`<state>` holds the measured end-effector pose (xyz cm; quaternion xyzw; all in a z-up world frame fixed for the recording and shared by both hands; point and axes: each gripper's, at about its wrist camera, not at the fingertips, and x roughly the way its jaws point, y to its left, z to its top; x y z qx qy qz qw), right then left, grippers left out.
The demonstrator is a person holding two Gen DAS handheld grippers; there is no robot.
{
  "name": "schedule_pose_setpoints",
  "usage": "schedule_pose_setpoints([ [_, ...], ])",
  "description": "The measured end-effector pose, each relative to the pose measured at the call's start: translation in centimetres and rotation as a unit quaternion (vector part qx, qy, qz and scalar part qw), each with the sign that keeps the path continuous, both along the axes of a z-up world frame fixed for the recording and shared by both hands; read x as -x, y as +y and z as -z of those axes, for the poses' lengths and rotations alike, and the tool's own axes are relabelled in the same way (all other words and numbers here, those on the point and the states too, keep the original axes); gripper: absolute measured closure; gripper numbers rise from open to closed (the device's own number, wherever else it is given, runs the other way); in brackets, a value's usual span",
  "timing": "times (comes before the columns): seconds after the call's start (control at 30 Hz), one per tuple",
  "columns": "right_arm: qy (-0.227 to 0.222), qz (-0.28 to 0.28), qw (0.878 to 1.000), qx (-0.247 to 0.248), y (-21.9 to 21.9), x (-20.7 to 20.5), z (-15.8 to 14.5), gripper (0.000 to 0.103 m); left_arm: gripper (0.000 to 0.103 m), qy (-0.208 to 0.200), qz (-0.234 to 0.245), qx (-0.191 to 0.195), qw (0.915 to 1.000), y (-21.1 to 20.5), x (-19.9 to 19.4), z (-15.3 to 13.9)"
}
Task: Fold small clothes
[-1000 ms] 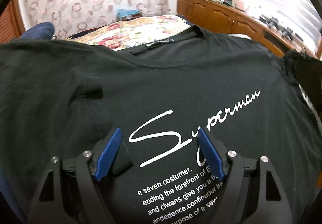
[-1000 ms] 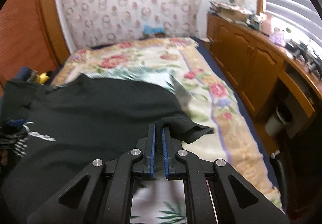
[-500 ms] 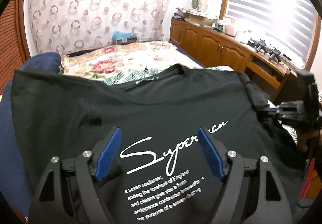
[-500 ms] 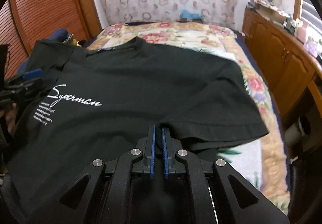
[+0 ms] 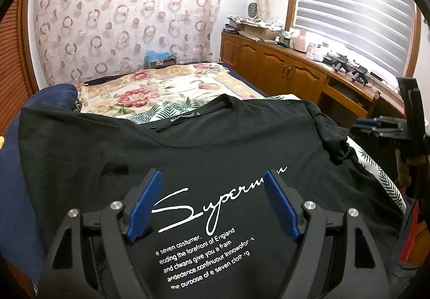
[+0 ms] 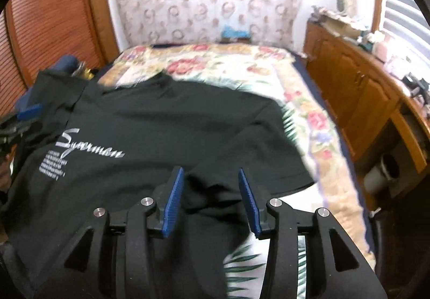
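Black T-shirt point(image 5: 204, 143) lies print-up, spread on the flowered bed point(image 5: 150, 92). Left tongs point(image 5: 212, 180) gape wide above the print; right tongs point(image 6: 211, 172) also wide, empty, over the rumpled sleeve point(image 6: 271, 164). Advice: smooth that sleeve flat before pinching edges.

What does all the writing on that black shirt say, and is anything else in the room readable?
"Superm…n": big white script on the shirt, partly behind a tong.
"e seven costumer." / "…the forefront of England" / "and clwans give you a fram" / "andedence.confinuour innowofor…" / "the purpose of e seven cloth..g": small print below.
Neck label: too small to read.
Nothing else readable.
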<state>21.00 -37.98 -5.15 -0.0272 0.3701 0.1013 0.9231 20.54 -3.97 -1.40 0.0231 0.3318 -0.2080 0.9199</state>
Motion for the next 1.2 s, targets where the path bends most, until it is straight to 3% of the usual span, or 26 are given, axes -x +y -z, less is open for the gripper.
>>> schedule_pose_setpoints([
  [0.07, -0.009, 0.021, 1.0, 0.007, -1.5, -0.4, -0.5, 0.051, 0.025, 0.001, 0.0, -0.001, 1.0, 0.0, 0.0, 0.0],
  [0.23, 0.003, 0.068, 0.997, 0.028, -4.2, -2.3, 0.9, 0.051, 0.025, 0.006, -0.003, 0.0, 1.0, -0.1, -0.3, 0.2],
  [0.47, 0.046, 0.112, 0.993, 0.002, -7.4, -4.4, 4.3, 0.051, 0.025, 0.014, -0.007, -0.007, 0.9999, 0.1, -0.5, 0.9],
  [0.67, 0.063, 0.116, 0.991, -0.036, -9.2, -4.7, 5.1, 0.052, 0.025, 0.019, -0.01, -0.004, 0.9998, 0.3, -0.7, 1.2],
  [0.87, 0.05, 0.095, 0.994, -0.002, -7.6, -4.8, 4.7, 0.091, 0.025, 0.021, -0.012, -0.001, 0.9997, 0.4, -0.6, 1.4],
  [0.97, 0.051, 0.092, 0.994, 0.022, -6.9, -5.1, 4.4, 0.098, 0.025, 0.023, -0.013, -0.001, 0.9997, 0.4, -0.6, 1.5],
  [1.2, 0.027, 0.039, 0.999, -0.003, -4.1, -5.6, 1.2, 0.101, 0.025, 0.026, -0.024, 0.006, 0.9994, 1.8, -0.7, 1.9],
])
